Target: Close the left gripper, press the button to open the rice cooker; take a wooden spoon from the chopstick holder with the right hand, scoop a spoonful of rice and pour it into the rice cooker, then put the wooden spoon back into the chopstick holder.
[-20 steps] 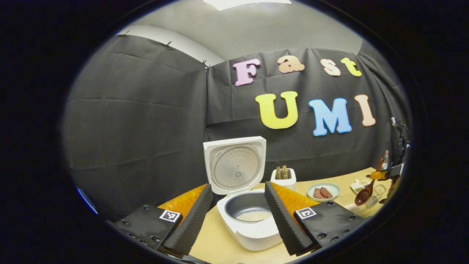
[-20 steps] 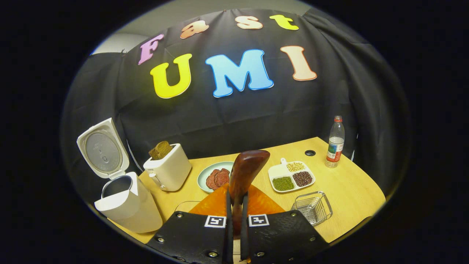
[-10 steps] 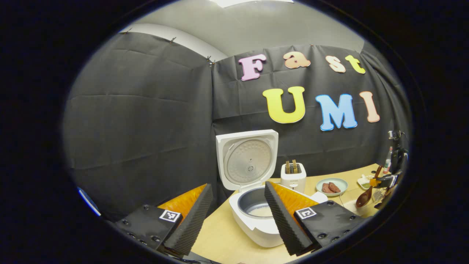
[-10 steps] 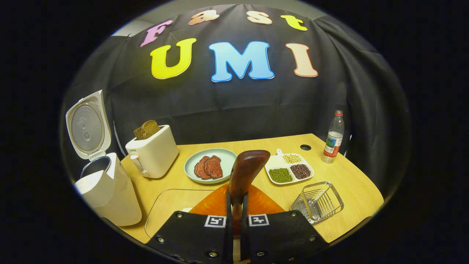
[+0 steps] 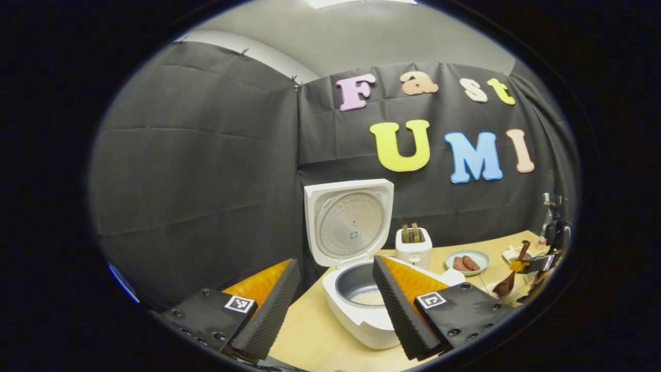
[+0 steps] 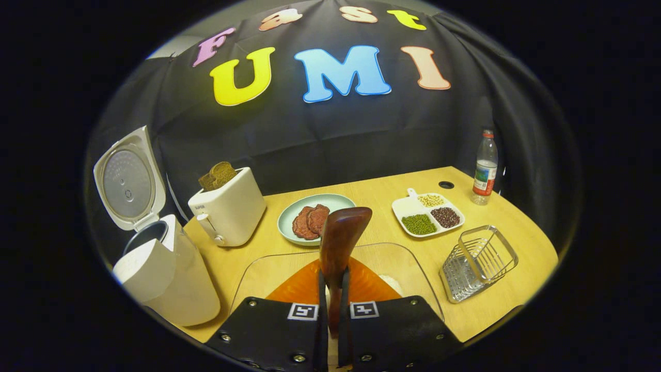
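Observation:
The white rice cooker stands open with its lid upright, and some rice lies in the grey pot. My left gripper is open and empty in front of it, the jaws apart on either side of the pot. My right gripper is shut on the handle of the wooden spoon, whose bowl points forward above a clear glass dish with a little rice. The wire chopstick holder stands empty to the right. In the left gripper view the spoon hangs bowl down at far right.
A white toaster with bread stands beside the cooker. Behind the dish are a plate of meat slices, a divided tray of beans and a water bottle. The wooden table ends at the right.
My right gripper has come down and forward with the spoon over the glass dish, which now shows more fully. The left gripper has swung slightly left and stays open.

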A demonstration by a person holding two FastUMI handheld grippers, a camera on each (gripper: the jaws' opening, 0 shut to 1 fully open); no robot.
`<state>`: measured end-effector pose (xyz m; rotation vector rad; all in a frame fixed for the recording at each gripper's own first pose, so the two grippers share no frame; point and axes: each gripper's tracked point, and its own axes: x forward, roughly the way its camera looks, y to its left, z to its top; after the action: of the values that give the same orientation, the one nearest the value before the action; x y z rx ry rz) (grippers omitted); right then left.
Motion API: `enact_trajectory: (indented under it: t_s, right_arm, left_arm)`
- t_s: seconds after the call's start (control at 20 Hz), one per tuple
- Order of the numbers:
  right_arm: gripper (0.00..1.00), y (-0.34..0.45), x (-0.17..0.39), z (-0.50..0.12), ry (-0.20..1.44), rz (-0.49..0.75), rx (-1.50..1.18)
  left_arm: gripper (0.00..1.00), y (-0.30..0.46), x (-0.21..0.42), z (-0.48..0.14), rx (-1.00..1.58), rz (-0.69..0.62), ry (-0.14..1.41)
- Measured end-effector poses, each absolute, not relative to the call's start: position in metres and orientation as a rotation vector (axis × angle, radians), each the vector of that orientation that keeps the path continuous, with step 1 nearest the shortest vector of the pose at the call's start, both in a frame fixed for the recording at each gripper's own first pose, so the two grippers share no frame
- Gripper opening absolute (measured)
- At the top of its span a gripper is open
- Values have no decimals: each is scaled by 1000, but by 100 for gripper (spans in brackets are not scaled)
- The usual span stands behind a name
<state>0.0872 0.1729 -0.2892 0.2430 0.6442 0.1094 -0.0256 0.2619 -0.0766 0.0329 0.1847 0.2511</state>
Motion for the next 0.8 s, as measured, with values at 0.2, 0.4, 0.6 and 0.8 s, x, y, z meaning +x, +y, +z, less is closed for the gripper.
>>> enact_trajectory:
  t_s: [0.2,0.4,0.6,0.8]
  right_arm:
    - [8,174,86,-296,701,97,448]
    - [8,151,83,-304,745,29,717]
    - [8,132,86,-298,731,-8,968]
    - [8,131,89,-277,707,18,1076]
  left_arm:
    - [98,260,-21,-78,30,241,183]
    - [98,259,-21,-76,38,235,181]
    - [98,255,-17,-75,41,223,181]
    - [98,244,-12,-73,41,203,171]
